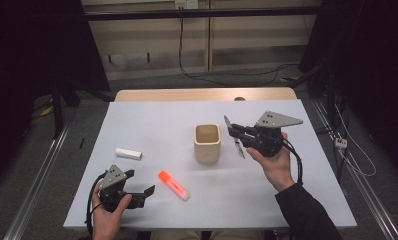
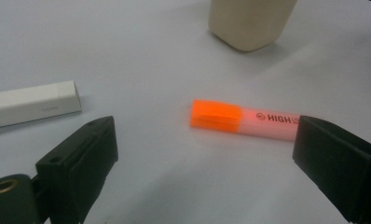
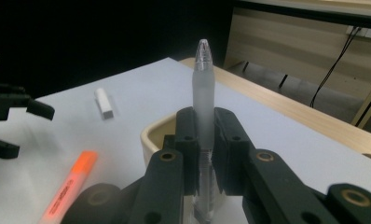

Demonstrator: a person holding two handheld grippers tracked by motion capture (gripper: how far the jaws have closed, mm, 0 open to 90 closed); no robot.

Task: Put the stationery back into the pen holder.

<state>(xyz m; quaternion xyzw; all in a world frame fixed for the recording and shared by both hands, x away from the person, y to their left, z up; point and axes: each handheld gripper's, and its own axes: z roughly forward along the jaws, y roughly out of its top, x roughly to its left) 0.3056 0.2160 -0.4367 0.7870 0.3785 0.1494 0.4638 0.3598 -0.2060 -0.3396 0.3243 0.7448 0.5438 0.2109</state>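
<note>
Clamping an upright pen [image 3: 203, 112], right gripper [image 3: 205, 140]; left gripper [image 2: 207, 158] agape.

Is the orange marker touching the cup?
Apart. The high view shows bare table between the orange marker and the cup; the left gripper view shows that gap too.

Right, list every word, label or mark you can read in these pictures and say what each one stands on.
"HIGH": black print on the pale barrel of the orange-capped highlighter, left gripper view; the word runs on behind the left gripper's jaw, and a small round logo before it is too small to read.
White rectangular stick: faint grey print on its cap, too blurred to read.
Beige square cup and frosted clear pen held in the right gripper: no text seen.
</note>
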